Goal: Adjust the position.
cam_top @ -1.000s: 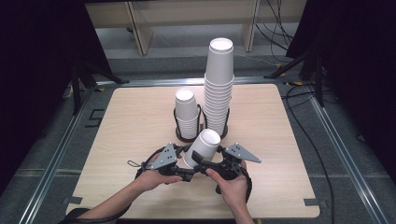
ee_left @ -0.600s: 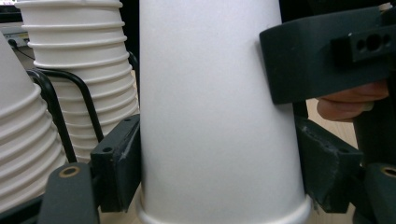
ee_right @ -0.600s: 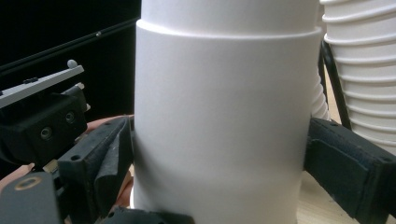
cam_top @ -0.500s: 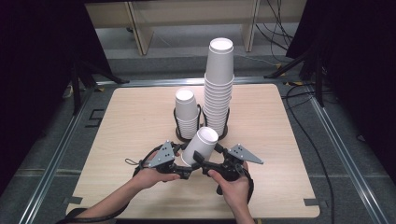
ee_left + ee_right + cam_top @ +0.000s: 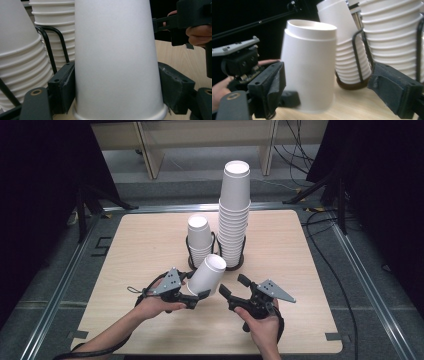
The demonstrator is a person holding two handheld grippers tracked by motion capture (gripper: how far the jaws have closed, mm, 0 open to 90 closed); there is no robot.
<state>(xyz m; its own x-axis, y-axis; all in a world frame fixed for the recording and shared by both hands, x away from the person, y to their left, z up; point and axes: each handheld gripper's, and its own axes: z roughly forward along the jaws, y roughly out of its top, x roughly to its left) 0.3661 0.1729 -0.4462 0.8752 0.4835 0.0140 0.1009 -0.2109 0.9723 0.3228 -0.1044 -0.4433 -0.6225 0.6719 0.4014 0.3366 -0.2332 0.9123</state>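
A white paper cup point(image 5: 207, 275) is tilted over the table's front half, with my left gripper point(image 5: 197, 297) shut on it. In the left gripper view the cup point(image 5: 115, 62) stands between both pads point(image 5: 62, 87), rim end near the jaws. My right gripper point(image 5: 233, 286) is open just right of the cup and apart from it. Its jaws have just been closing, and nothing is pressed between them. In the right gripper view the cup point(image 5: 309, 65) stands ahead, close to the left pad point(image 5: 268, 87) of that gripper point(image 5: 332, 90).
Behind the cup are two stacks of upturned white cups in black wire holders, a short stack point(image 5: 199, 237) and a tall stack point(image 5: 234, 215). The wooden table point(image 5: 140, 245) has a metal frame around it. Cables lie on the floor at the right.
My right gripper has drawn back to the right, away from the cup. The cup has shifted slightly left and is still held in my left gripper.
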